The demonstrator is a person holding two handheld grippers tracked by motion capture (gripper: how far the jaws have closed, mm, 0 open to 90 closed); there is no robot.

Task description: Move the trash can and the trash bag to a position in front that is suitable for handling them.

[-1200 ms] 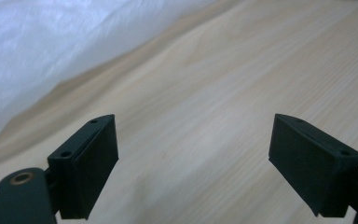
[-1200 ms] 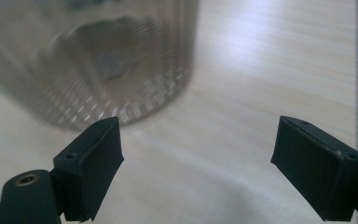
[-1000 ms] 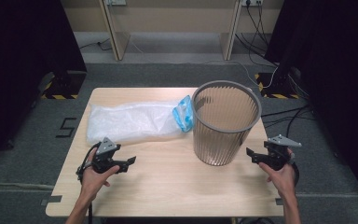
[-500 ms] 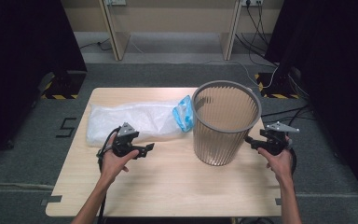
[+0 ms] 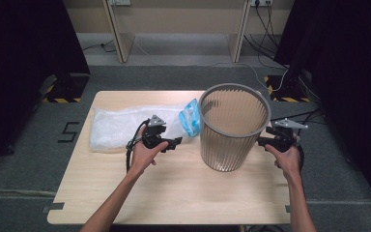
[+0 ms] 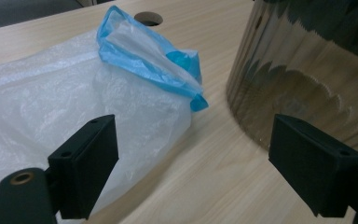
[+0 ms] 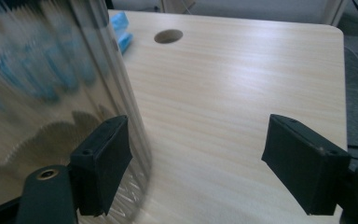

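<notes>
A pale wooden worktop with a round hole stands on grey carpet. Cables trail across the floor behind; striped tape marks it.

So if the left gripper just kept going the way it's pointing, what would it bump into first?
Probably the plastic bag. The left gripper has open jaws aimed between the bag's blue-trimmed end and the bin, over bare table. The bag's edge lies nearest ahead, though depth is hard to judge.

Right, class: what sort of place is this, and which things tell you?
Probably a lab or recording room: a lone wooden table on grey carpet, black drapes at both sides, and cables running to wall sockets behind.
</notes>
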